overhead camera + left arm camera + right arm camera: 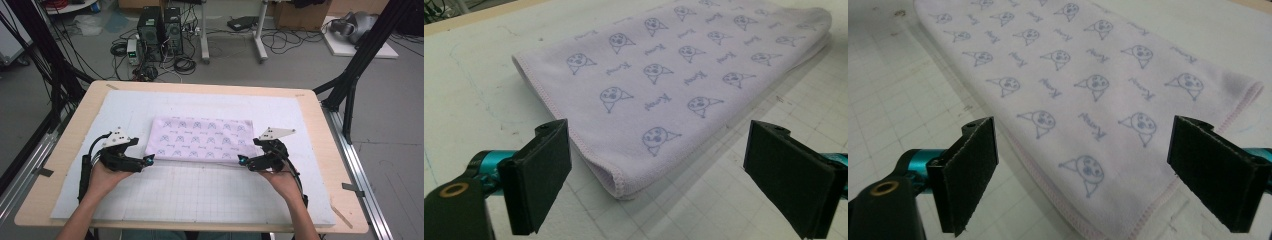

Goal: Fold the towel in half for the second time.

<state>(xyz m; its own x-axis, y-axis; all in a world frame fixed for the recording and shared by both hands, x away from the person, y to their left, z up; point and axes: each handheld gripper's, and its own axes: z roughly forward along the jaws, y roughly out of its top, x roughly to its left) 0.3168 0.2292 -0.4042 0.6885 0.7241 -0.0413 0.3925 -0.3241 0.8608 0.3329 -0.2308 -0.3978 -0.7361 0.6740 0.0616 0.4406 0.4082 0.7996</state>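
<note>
**Soft overhead light, low-resolution frames**

We see even, diffuse light from above, with no glare on the pale counter [310, 200]. Shadows stay faint: a thin one along the folded cloth's [664, 75] near edge. We find the high view coarse and slightly soft, while both gripper views blur toward the far background and near bottom corners.

The high view looks forward and down from above the person's side of the desk [320, 150], far enough back to take in its whole top and the floor beyond. Each claw view rides low and close, looking along its own jaws (black pads at both bottom corners). All three share the folded patterned cloth [202, 139], each claw view at one near corner.
</note>
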